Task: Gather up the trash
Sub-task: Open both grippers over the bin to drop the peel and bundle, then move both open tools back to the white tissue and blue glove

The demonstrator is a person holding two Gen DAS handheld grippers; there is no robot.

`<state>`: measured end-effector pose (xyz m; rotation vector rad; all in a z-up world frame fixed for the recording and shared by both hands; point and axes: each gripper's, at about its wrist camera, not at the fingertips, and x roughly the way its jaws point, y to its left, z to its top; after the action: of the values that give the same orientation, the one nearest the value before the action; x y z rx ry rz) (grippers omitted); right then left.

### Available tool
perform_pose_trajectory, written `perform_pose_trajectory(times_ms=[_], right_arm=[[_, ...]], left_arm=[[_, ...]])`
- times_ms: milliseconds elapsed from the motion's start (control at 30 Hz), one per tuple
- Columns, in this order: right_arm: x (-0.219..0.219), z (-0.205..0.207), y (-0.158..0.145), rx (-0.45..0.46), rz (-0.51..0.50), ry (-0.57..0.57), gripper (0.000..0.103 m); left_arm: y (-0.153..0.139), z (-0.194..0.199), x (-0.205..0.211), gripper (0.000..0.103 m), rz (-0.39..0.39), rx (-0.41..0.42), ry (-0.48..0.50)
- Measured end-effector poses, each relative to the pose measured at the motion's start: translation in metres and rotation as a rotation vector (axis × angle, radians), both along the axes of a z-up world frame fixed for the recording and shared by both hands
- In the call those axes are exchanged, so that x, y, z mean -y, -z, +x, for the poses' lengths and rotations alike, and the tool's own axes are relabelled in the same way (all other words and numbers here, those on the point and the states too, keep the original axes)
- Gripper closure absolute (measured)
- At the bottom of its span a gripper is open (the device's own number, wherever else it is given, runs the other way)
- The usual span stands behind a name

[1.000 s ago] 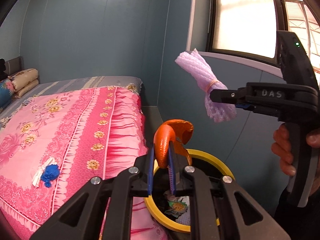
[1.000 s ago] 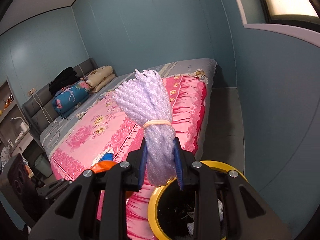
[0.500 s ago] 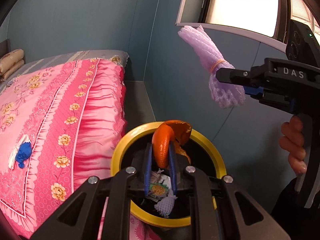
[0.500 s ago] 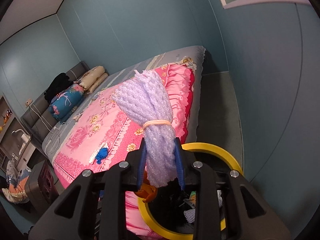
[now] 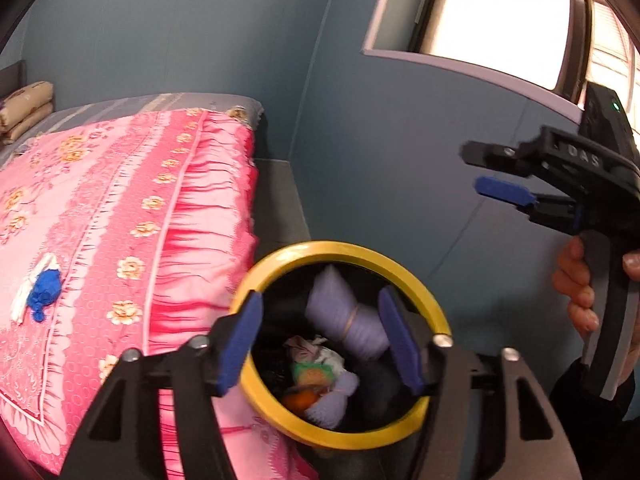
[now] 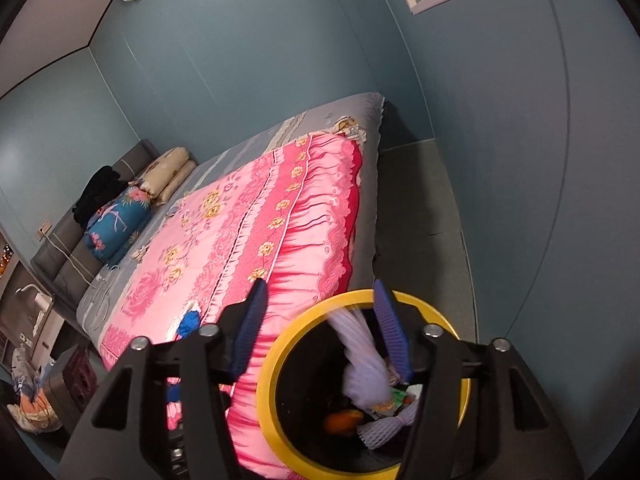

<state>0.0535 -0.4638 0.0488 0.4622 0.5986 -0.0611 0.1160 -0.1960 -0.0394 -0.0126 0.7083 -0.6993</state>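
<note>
Trash [image 5: 316,368], left wrist view: lies mostly inside the yellow-rimmed bin [image 5: 344,246], beside the bed [image 5: 248,216]. Purple foam-net bundle [image 5: 344,320] leans on the far inner wall, above crumpled wrappers [image 5: 312,356] and an orange peel [image 5: 300,400] at the bottom. Left gripper [image 5: 320,300] hangs over the bin mouth, jaws just opened wide, pads touching nothing, only the bin's contents seen through the gap. Right gripper [image 5: 474,170], carried by a hand [image 5: 576,292], hovers above and to the right of the rim, jaws likewise just opened and bare. One blue-and-white scrap [image 5: 42,290] is left on the pink quilt [image 5: 120,220], well apart from the bin.

Right wrist view: looks down between spread jaws of the right gripper [image 6: 319,292] into the bin [image 6: 272,360]. Shows the purple foam-net bundle [image 6: 360,360] streaked with blur, clear of both pads, probably mid-drop. Shows the orange peel [image 6: 342,420] low inside, and the blue-and-white scrap [image 6: 188,322] on the quilt just beyond the left finger.

Step in hand, by judgement: letting go over the bin. To do it well: keep both sets of jaws apart until each piece has fallen below the rim. Lift straight up, avoiding a knock against the yellow ring. Check that nothing clings to the pads. Then reach for the scrap on the quilt, pinching scrap only, not the fabric beneath.
</note>
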Motion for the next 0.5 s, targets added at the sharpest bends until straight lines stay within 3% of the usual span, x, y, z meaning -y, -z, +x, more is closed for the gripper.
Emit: perform_pose_trajectory(times_ms=[167, 333, 500], right_arm=[[-0.005, 0.002, -0.001, 0.075, -0.010, -0.073, 0.037], [-0.019, 0.024, 0.000, 0.102, -0.003, -0.180, 0.036], [-0.065, 0.059, -0.002, 0.108, -0.027, -0.315, 0.036]], left_arm=[[0.001, 0.015, -0.031, 0.028, -0.017, -0.004, -0.077], [0.002, 0.038, -0.079, 0.028, -0.031, -0.012, -0.190], [0.005, 0.056, -0.129, 0.028, -0.020, -0.010, -0.311]])
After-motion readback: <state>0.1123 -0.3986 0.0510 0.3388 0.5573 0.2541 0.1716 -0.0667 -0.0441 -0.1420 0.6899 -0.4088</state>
